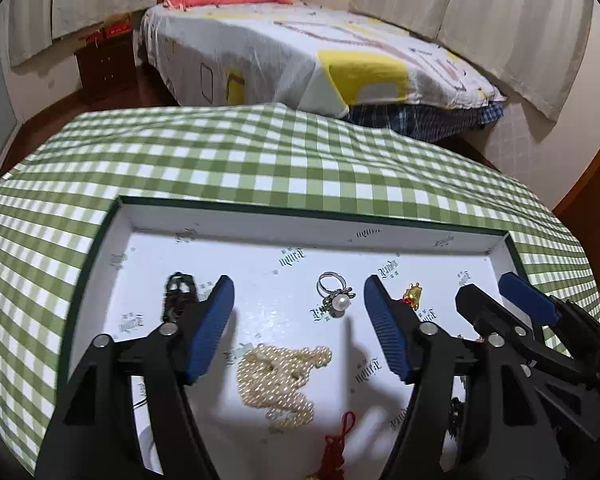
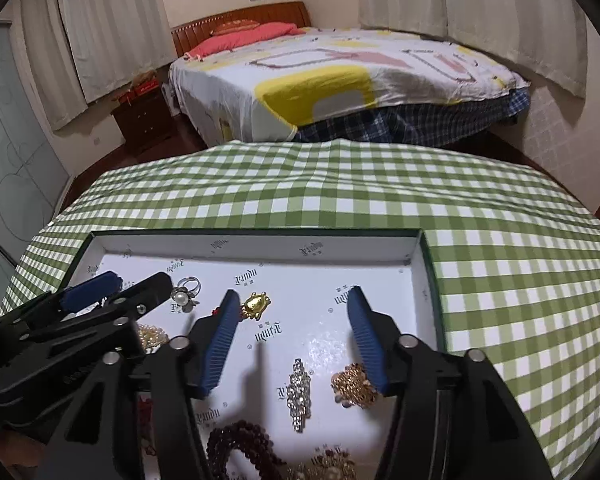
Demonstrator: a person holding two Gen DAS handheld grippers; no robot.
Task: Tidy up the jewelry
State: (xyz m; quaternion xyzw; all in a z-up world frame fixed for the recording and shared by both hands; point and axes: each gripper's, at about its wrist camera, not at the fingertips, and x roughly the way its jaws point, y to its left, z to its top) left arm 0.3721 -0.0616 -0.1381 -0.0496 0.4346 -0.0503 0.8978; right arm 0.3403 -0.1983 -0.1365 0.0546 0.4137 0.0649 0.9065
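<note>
A white box tray on the green checked cloth holds the jewelry. My left gripper is open above it, its blue pads apart. A heap of pearl necklace lies on the tray floor between its fingers, untouched, and a pearl ring sits just beyond. My right gripper is open too, with nothing between its pads. Under it lie a rhinestone brooch and a gold filigree piece by its right finger. A gold charm rests beside its left fingertip.
A black ornament lies at the tray's left, a red tassel at its near edge, and dark red beads in front. The two grippers stand side by side. Checked tablecloth surrounds the tray; a bed stands beyond.
</note>
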